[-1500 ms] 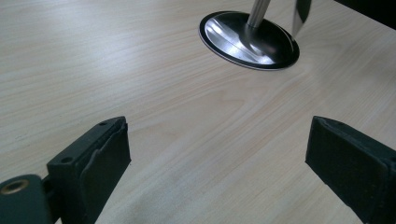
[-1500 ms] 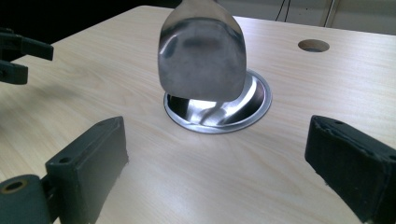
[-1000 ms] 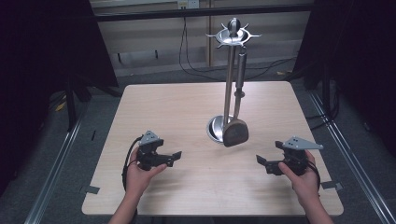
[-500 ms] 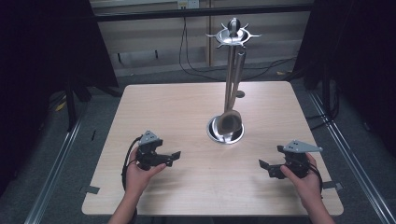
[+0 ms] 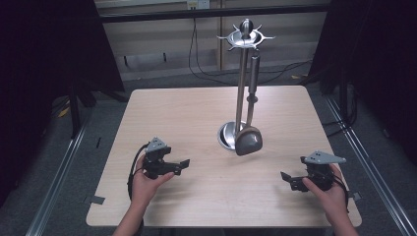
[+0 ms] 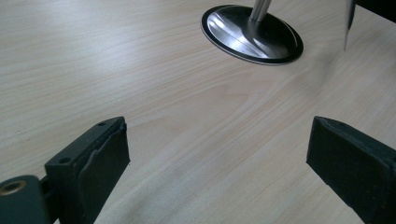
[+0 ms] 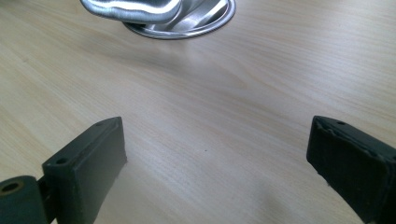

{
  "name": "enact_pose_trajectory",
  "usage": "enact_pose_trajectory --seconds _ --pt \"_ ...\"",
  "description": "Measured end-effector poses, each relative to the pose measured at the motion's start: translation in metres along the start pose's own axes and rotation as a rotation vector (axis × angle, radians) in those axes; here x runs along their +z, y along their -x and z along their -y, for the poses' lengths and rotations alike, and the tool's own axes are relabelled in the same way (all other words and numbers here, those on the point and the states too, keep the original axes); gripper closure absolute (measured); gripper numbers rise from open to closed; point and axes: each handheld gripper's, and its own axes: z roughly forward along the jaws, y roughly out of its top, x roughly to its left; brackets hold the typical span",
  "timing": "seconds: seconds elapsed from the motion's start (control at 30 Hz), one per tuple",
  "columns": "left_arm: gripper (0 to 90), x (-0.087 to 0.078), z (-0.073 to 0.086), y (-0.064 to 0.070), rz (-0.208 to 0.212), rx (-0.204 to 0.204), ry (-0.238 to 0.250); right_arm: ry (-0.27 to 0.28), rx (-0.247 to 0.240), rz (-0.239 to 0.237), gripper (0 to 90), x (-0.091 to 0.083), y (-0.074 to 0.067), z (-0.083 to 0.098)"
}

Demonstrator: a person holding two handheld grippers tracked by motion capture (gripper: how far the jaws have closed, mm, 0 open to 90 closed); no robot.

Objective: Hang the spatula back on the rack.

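Shiny steel ladle (image 5: 248, 139) on stand (image 5: 241, 78)

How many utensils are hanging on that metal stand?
1: a spatula-like utensil hangs from the right side of the stand, its blade low beside the round base. The other hooks on top look empty.

Pale wooden desk on a grey floor, dark drapes either side

The desk (image 5: 187, 113) lies bare under and between the left tongs (image 5: 184, 164) and the right tongs (image 5: 285, 178), its grain running crosswise. Outward of each pair, a metal rail (image 5: 59, 182) runs along the grey floor (image 5: 108, 113). Far ahead of both tongs, black cables (image 5: 206, 64) trail over the floor before a pale panelled wall (image 5: 162, 44). Black drapes (image 5: 49, 44) hang beyond the left tongs, and others beyond the right.
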Motion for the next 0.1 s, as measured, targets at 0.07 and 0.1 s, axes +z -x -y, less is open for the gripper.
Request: enact_pose_trajectory --seconds 0.07,0.1 --pt "5.6 -0.0006 0.0000 -0.0006 -0.002 -0.001 -0.003 0.003 0.002 -0.002 4.0 -0.0001 0.0010 -0.0005" --pt "5.5 -0.0005 0.0001 -0.0007 -0.001 -0.003 0.000 0.005 0.004 0.000 4.0 -0.0002 0.0009 -0.0006"
